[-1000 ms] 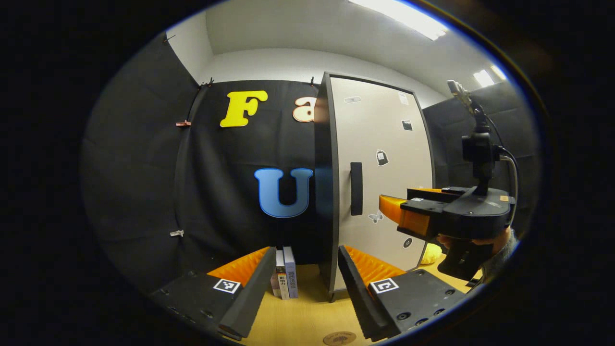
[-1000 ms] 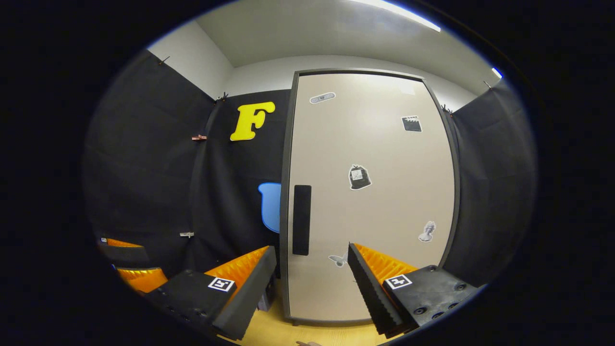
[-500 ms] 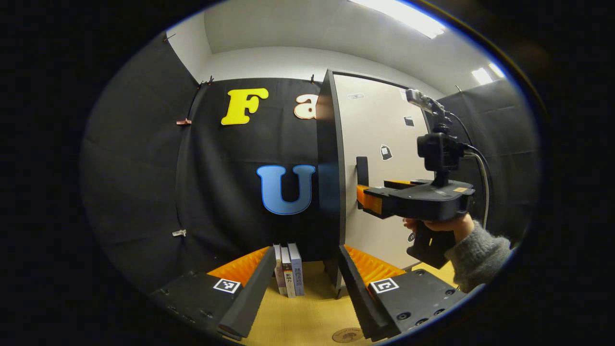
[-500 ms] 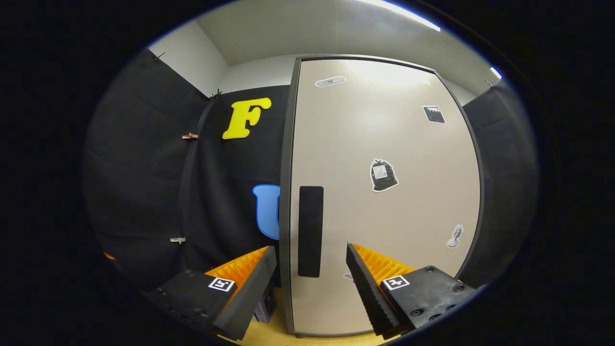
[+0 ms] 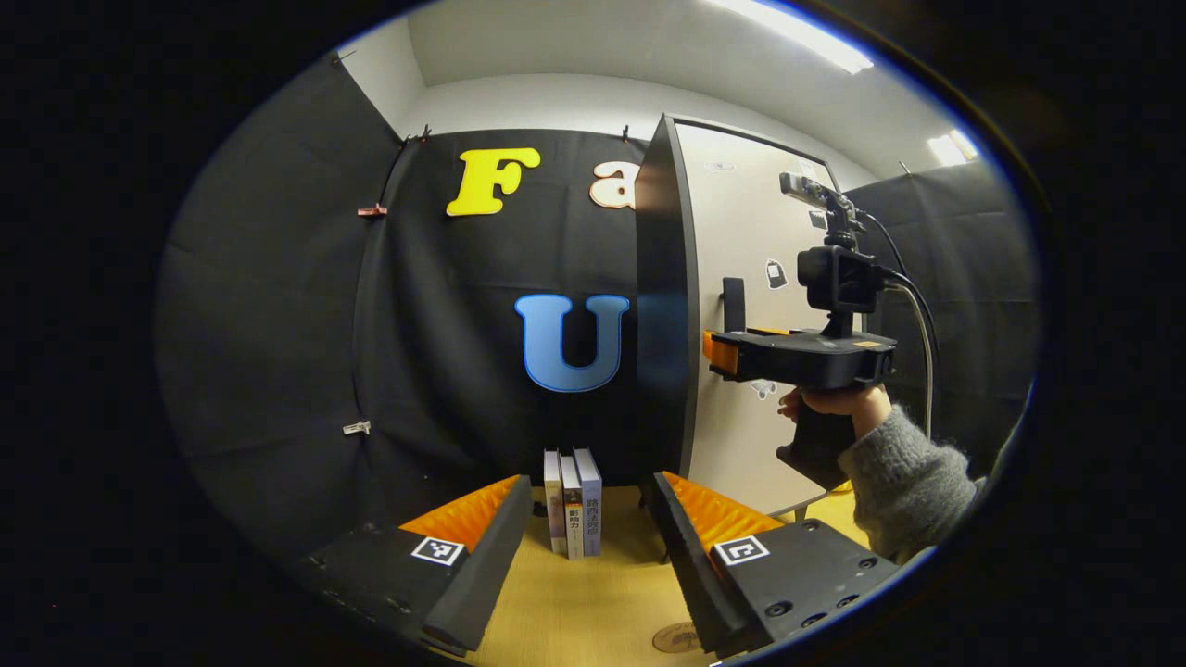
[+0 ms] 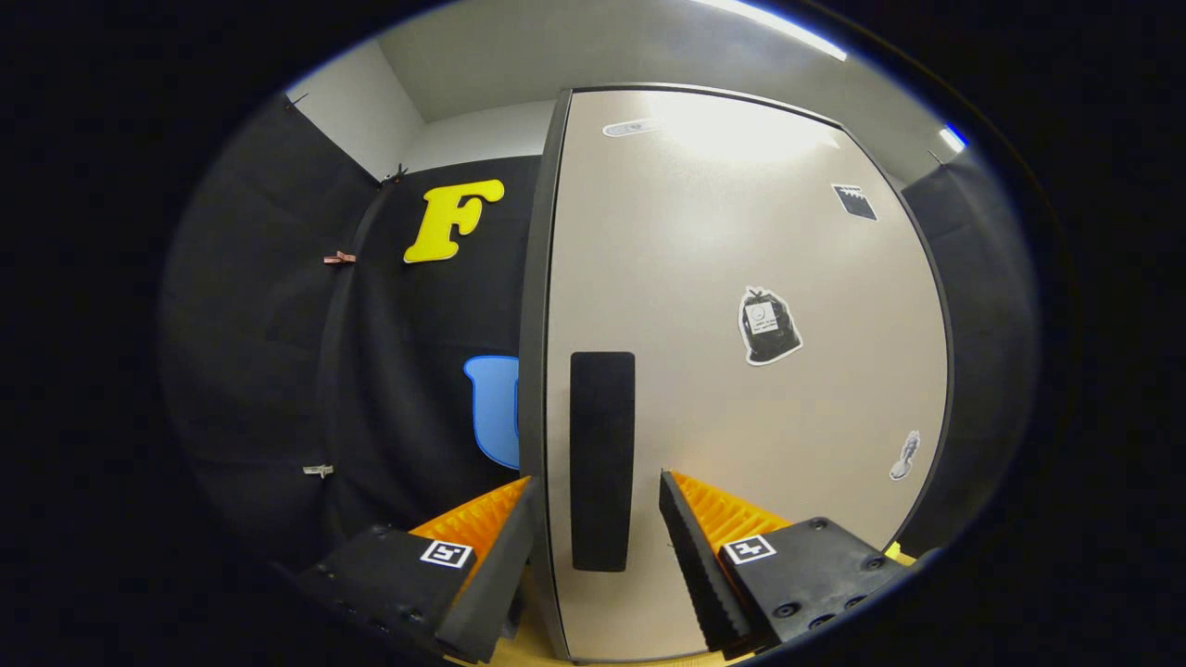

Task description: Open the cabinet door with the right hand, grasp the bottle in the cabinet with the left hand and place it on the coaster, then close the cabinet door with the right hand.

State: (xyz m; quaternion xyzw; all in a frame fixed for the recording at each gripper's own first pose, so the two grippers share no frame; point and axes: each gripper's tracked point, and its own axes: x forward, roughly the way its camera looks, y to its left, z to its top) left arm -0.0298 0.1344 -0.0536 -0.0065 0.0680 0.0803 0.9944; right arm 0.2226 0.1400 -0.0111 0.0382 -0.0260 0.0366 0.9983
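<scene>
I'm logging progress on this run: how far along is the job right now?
Nothing is done yet: the cabinet door is closed. In hand: the right claw is open with its fingers on either side of the black handle, not yet gripping it. The left claw waits open over the table, facing the books. Left to do: open the door, move the bottle to the coaster, close the door.

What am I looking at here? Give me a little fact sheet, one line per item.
Cabinet door: shut, stickers on its front
Door handle: dark upright bar near the door's left edge
Right tongs: open, handle framed between the fingers, not gripped yet
Left tongs: open, holding nothing
Books: three, upright, beside the cabinet
Coaster: round, on the wooden table
Bottle: hidden behind the door
</scene>
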